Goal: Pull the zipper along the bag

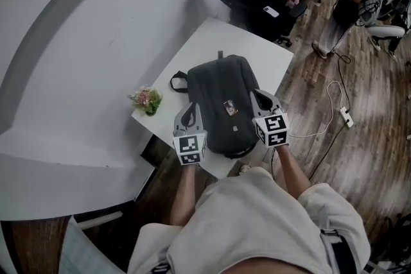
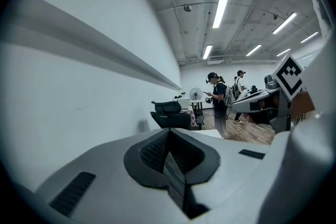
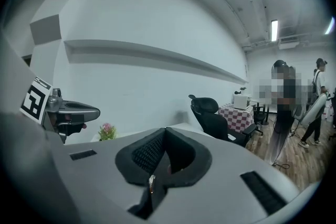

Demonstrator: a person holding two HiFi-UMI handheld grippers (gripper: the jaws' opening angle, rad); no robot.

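White curved wall and wooden floor (image 1: pixel 359 157) frame a white square counter (image 1: pixel 212 35). On it the dark grey fabric backpack (image 1: pixel 225 93) lies flat, with its carry handle pointing away from you. That lie puts its long sides within reach of both your hands, which I judge is why you stand at its near end.

Your left claw (image 1: pixel 188 113) hangs over the bag's near left edge and your right claw (image 1: pixel 258 98) over its near right. Both are raised off the fabric and aimed almost level across the room. That pose would suit hands about to come down on the zipper as well as hands lifted away from it.

Only the head view shows the backpack, but the zipper pull is too small there to tell how far along it sits. Both gripper views look over the bag at the wall, the black office chair (image 3: pixel 212 118) and the small pink potted flower (image 3: pixel 106 131). They do settle the grip: the left claw (image 2: pixel 169 131) is pressed together on nothing, and so is the right claw (image 3: pixel 165 131).
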